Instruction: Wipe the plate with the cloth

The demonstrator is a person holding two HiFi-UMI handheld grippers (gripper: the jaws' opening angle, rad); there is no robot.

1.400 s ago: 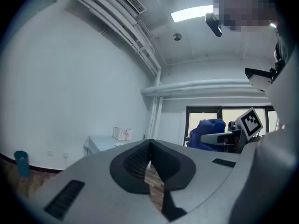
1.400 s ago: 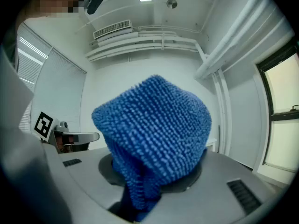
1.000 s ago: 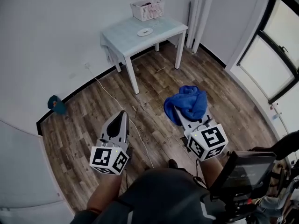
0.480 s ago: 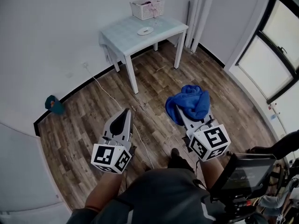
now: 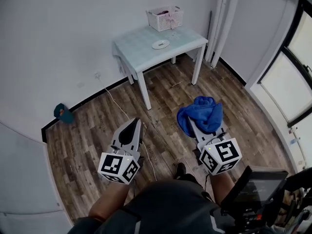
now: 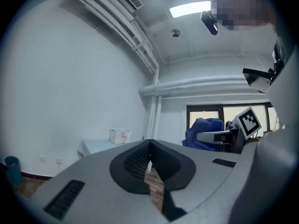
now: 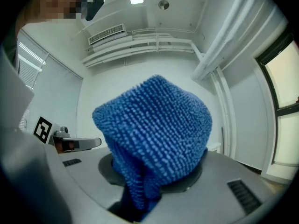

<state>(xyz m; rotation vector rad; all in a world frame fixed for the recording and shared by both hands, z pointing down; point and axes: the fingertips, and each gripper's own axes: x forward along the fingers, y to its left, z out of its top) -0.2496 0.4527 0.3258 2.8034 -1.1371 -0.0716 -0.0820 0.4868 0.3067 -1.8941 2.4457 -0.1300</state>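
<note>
A small white plate (image 5: 160, 44) lies on the pale table (image 5: 141, 47) far ahead, well beyond both grippers. My right gripper (image 5: 201, 126) is shut on a bunched blue cloth (image 5: 201, 115), which fills the right gripper view as a blue cloth (image 7: 154, 136) draped over the jaws. My left gripper (image 5: 132, 126) hangs over the wooden floor, shut with nothing in it; in its own view the jaws meet at the tips of the left gripper (image 6: 148, 146). The right gripper with the cloth (image 6: 204, 133) shows there at the right.
A white basket (image 5: 165, 17) stands at the table's back edge. A white cable (image 5: 127, 115) runs over the wooden floor from the wall. A teal object (image 5: 63, 113) sits by the skirting at left. White pipes (image 5: 222, 21) rise right of the table.
The view has shifted so the table sits further right and slightly nearer. Both grippers keep their hold and places; the cloth stays clamped in the right one.
</note>
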